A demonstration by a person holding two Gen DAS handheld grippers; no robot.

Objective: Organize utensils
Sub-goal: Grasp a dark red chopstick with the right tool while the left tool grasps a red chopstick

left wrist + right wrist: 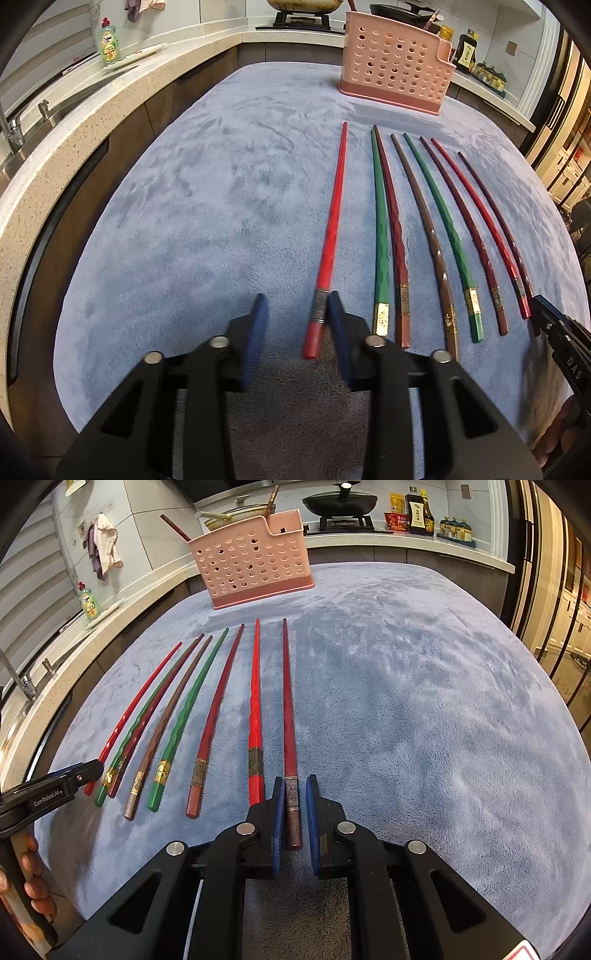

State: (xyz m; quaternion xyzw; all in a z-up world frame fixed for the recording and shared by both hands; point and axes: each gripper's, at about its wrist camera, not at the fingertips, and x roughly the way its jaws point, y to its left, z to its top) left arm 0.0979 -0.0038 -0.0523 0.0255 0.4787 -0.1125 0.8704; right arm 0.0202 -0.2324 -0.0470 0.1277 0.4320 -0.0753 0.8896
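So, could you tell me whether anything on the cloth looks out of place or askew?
Nothing is spilled or damaged. The chopsticks lie in a tidy row before the pink basket. Only a green and a dark red one break the even spacing, lying almost touching with tips crossing.

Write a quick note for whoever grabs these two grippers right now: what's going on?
The left gripper is open, with the bright red chopstick between its jaws, not pinched.
The right gripper is shut on the dark red chopstick, which lies flat.
All eight chopsticks lie on the blue cloth; the pink basket stands beyond them.
To do: lift each into the basket.
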